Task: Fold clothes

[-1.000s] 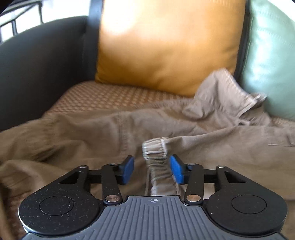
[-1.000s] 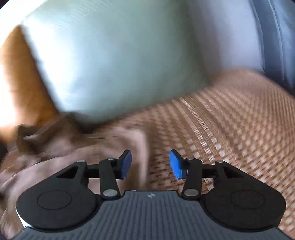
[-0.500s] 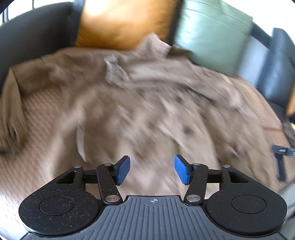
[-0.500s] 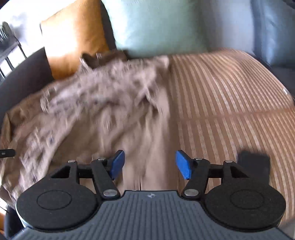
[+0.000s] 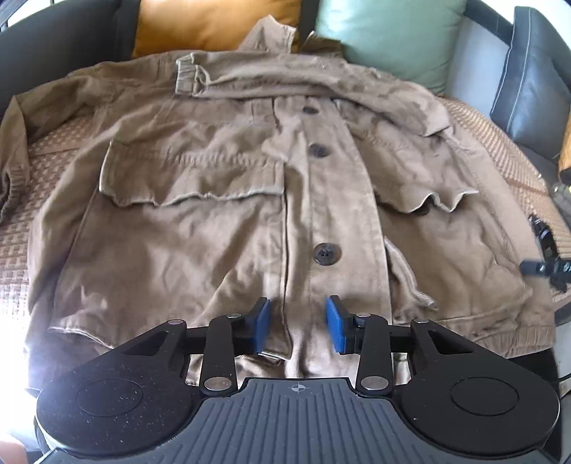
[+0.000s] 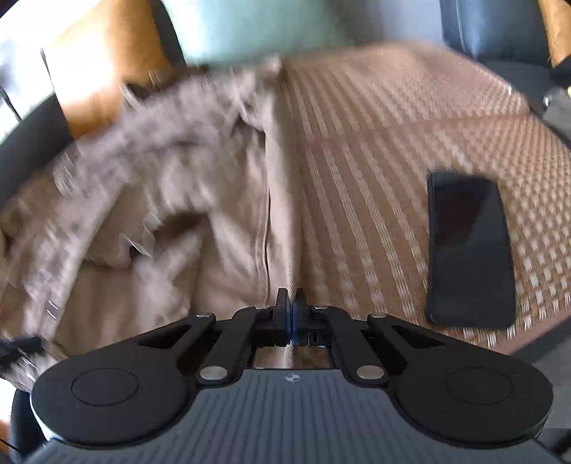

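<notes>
A brown buttoned jacket (image 5: 221, 221) lies front up on a woven sofa seat, one sleeve folded across its chest. My left gripper (image 5: 298, 326) is open and empty, hovering over the jacket's bottom hem at the button placket. My right gripper (image 6: 291, 316) is shut at the jacket's (image 6: 171, 221) right bottom edge; whether cloth is pinched between the pads is hidden. The right gripper also shows at the right edge of the left wrist view (image 5: 542, 266).
An orange cushion (image 5: 214, 25) and a green cushion (image 5: 392, 35) lean on the sofa back behind the jacket. A black phone (image 6: 469, 248) lies on the woven seat (image 6: 374, 150) right of the jacket. A dark armrest (image 5: 53, 46) is at left.
Both grippers pulled back from the cushions to the jacket's bottom hem. The left gripper let go of the sleeve cuff. The right gripper has closed from open.
</notes>
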A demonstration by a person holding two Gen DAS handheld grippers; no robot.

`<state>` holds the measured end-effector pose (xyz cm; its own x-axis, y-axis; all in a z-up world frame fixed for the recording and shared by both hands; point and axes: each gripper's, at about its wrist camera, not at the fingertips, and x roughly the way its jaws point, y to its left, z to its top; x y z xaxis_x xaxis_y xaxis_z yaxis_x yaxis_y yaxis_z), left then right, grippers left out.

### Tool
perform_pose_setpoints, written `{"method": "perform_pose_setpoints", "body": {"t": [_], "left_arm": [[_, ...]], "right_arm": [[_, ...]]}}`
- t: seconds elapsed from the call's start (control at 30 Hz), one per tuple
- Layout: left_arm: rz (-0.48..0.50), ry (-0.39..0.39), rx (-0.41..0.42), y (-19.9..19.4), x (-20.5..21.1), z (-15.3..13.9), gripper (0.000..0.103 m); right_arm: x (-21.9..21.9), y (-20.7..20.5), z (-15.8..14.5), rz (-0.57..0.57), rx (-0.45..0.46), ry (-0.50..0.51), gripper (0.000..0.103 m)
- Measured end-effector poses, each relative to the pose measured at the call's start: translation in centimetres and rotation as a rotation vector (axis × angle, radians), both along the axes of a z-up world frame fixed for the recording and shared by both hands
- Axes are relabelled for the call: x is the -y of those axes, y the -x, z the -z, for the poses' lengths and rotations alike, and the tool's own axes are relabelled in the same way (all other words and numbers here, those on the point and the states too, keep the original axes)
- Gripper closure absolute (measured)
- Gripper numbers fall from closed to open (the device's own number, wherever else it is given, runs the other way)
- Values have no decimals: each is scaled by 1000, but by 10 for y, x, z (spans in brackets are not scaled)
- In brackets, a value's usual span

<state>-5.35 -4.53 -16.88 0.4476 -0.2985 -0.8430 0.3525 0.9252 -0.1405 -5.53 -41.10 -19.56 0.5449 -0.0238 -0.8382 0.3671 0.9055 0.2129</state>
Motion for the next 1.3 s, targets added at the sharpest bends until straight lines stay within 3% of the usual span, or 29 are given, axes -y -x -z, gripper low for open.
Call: {"method": "perform_pose_setpoints", "body": {"t": [0.07,0.1,0.13,0.17,0.2,0.33,0.4,0.47,0.53,0.63,0.67,0.73,0.8,0.93,1.07,1.2,1.3], "left_arm": [[13,-16,14,0,2,-3,65],[12,-10,8,-1,0,-6,64],[2,8,-2,-2,-3,-9,61],[-12,37,-10,-2,-7,-14,55],[-22,71,-12,-2,-8,-20,55],[33,124,34,0,8,-39,53],[68,99,63,1,25,-38,49],[75,70,31,-2,37,-22,50],[51,56,-8,-5,39,-1,52],[46,112,-13,-9,28,-1,50],[32,145,-29,-12,19,-7,50],[-35,204,4,-17,-6,-25,46],[-156,212,110,-23,-45,-46,31],[-496,124,301,-36,-143,-70,22],[-727,79,258,-56,-230,-56,22],[-809,128,173,-77,-275,-29,22],[-802,194,128,-97,-288,-12,25]], "right_arm": [[-6,-5,2,-34,-29,41,100],[-8,-5,-3,-37,-32,58,89],[-10,-4,-9,-31,-33,75,67],[-13,0,-17,-14,1,102,57],[-15,5,-25,3,35,130,53],[-39,6,-49,-36,164,142,54],[-55,-4,-54,-93,210,114,54],[-68,-20,-48,-151,217,72,53],[-77,-33,-30,-194,159,40,47],[-82,-51,6,-244,-39,48,43],[-86,-51,2,-265,-18,76,43],[-98,-63,-22,-308,13,61,43],[-112,-78,-53,-362,86,29,42],[-152,-118,-103,-495,212,14,33],[-206,-165,-116,-617,252,-5,32],[-261,-201,-108,-706,234,-63,32],[-296,-224,-101,-756,214,-106,32]]}}
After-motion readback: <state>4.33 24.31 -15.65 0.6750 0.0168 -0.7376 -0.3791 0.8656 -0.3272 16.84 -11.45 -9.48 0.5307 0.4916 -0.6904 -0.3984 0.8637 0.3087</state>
